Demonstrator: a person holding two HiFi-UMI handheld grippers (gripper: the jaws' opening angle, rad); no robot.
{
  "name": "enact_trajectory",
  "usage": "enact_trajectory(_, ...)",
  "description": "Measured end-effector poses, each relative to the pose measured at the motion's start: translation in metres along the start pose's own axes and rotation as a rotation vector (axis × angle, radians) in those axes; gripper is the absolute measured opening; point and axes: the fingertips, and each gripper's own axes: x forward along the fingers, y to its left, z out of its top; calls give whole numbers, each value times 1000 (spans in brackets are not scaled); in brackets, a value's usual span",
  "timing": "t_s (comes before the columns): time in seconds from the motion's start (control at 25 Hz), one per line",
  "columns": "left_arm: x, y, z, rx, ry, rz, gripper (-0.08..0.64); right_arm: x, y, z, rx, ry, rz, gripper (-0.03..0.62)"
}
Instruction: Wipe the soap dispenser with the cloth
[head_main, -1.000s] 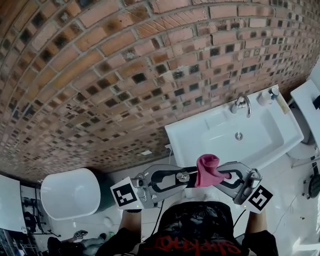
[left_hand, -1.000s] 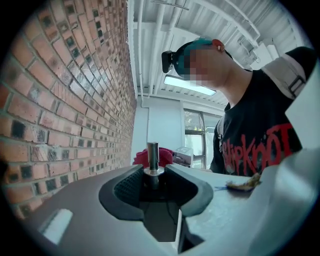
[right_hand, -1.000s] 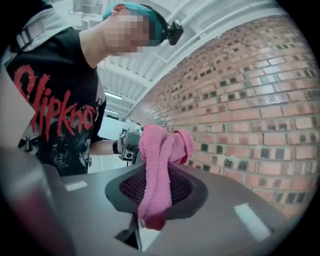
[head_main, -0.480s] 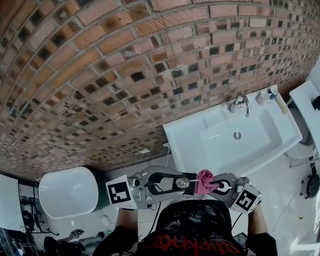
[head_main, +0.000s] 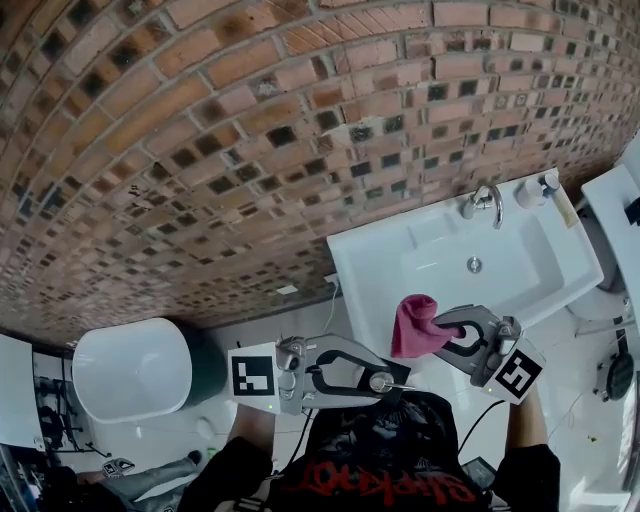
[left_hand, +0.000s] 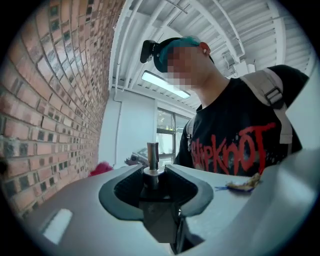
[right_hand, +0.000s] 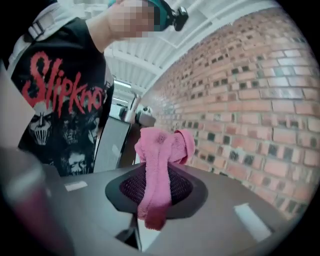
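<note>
In the head view my right gripper is shut on a pink cloth, held in front of the near edge of the white sink. The cloth bunches above the pads and hangs down between them in the right gripper view. My left gripper sits lower and to the left, apart from the cloth, shut on a small metal pin that stands upright between its jaws. The soap dispenser, a small white bottle, stands at the sink's far right corner, well away from both grippers.
A chrome faucet stands at the back of the sink, against the brick wall. A white toilet is at lower left. Another white fixture sits at the right edge. The person's black shirt fills the bottom.
The left gripper's tip, which touched the cloth before, has drawn down and left, clear of it. The right gripper has carried the cloth up and right, toward the sink.
</note>
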Motion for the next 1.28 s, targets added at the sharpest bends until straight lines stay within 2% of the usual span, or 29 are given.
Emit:
enact_trajectory(0.12,7,-7,0,12,-22,-56,140,12,13,36,-32,-60,62,72)
enact_trajectory(0.24,6,-10,11,-31,-97,-64,140,17,33,41,-81,-39,128,67)
enact_trajectory(0.36,-5,-10,25,-43,-175,-67,140,18,43,30,-116,13,120,67)
enact_trajectory(0.6,-22,-7,37,-47,-272,-59,143,22,68,0,-179,127,125,67)
enact_trajectory(0.72,-29,0,40,-35,-278,-17,143,24,83,-34,-135,204,161,67)
enact_trajectory(0.8,-30,10,32,-13,-232,48,143,24,94,-69,-50,261,187,69)
enact_trajectory(0.88,-29,28,10,-6,-137,146,143,24,105,-105,62,301,191,69)
enact_trajectory(0.96,-30,54,-25,-47,-34,267,143,26,117,-141,169,325,173,71)
enact_trajectory(1.0,-31,69,-43,-76,-9,330,143,29,123,-158,215,336,160,71)
enact_trajectory(1.12,-36,114,-99,-131,-15,498,141,42,142,-205,342,367,130,71)
enact_trajectory(1.28,-45,167,-198,-247,12,684,141,57,158,-248,506,387,49,71)
